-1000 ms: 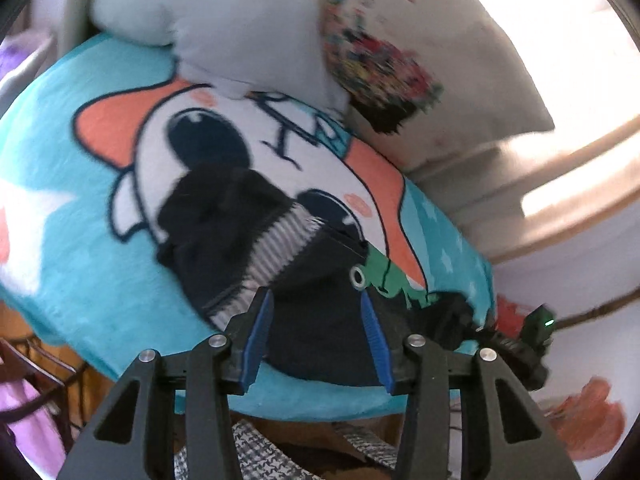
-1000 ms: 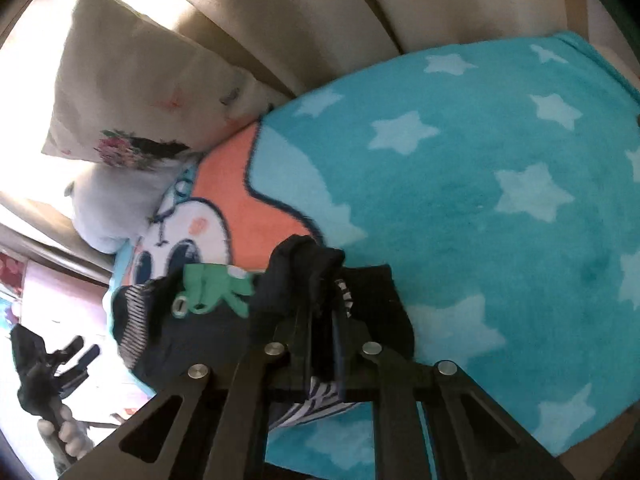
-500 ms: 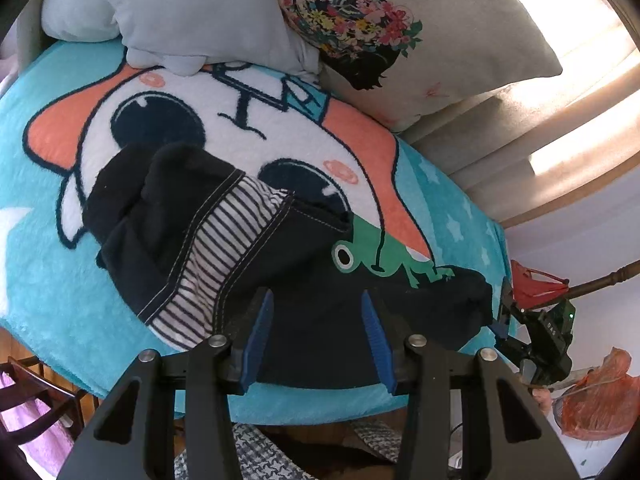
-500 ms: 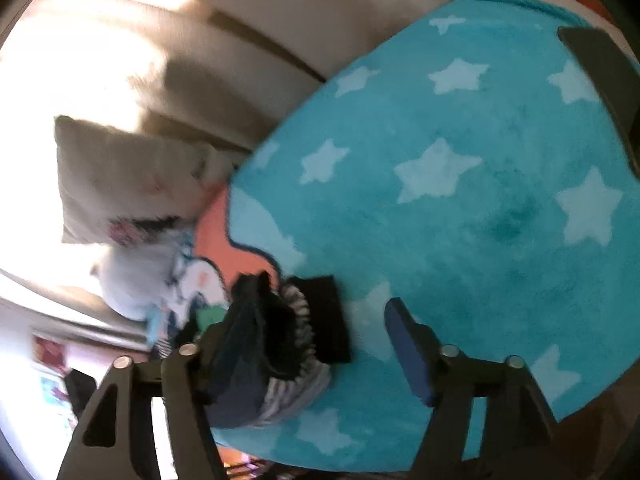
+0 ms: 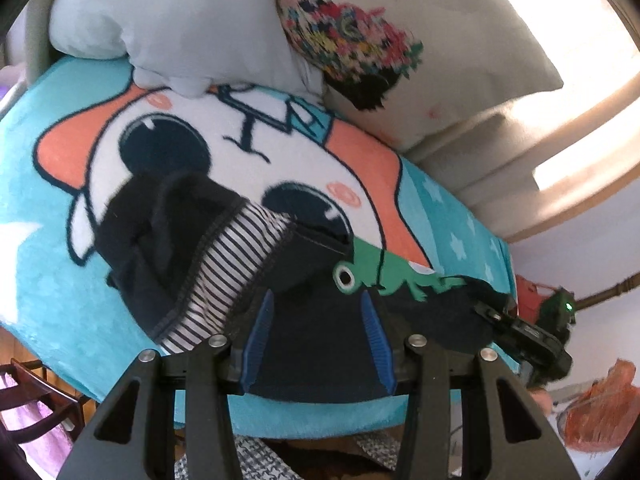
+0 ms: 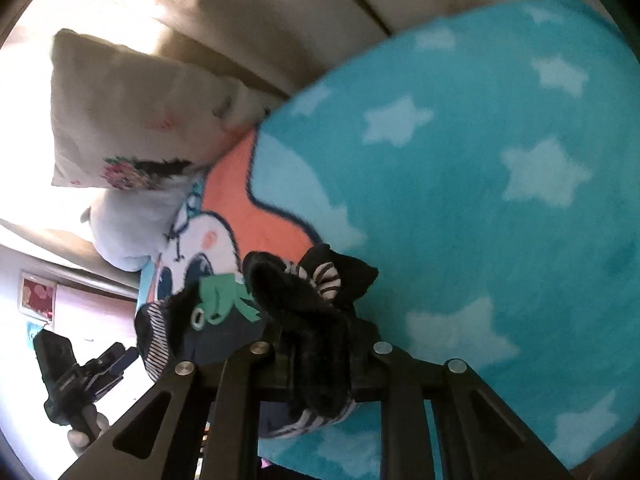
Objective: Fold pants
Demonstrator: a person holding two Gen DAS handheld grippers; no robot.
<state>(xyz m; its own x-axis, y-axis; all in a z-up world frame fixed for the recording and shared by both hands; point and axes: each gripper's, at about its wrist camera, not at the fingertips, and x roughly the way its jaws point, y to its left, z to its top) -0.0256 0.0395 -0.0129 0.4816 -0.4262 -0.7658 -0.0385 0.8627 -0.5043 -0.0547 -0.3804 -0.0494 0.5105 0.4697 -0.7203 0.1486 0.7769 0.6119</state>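
Small dark navy pants [image 5: 304, 280] with a striped lining and a green frog patch [image 5: 376, 276] lie crumpled on a turquoise cartoon blanket [image 5: 48, 264]. My left gripper [image 5: 318, 332] is open, its blue pads just over the near edge of the pants. My right gripper [image 6: 316, 344] is shut on a bunched leg end of the pants [image 6: 312, 312], lifting it. The frog patch [image 6: 220, 300] also shows in the right wrist view. The left gripper [image 6: 80, 376] shows at lower left there, and the right gripper [image 5: 524, 332] at the right of the left wrist view.
A pale grey pillow [image 5: 180, 20] and a cream floral pillow [image 5: 400, 40] lie at the head of the bed. The blanket's starred part [image 6: 480, 160] stretches right. A dark wooden chair [image 5: 32, 392] stands below the bed edge at left.
My right gripper was open half a second ago and has now shut on the pant leg end. The left gripper stayed open over the pants, shifting slightly.
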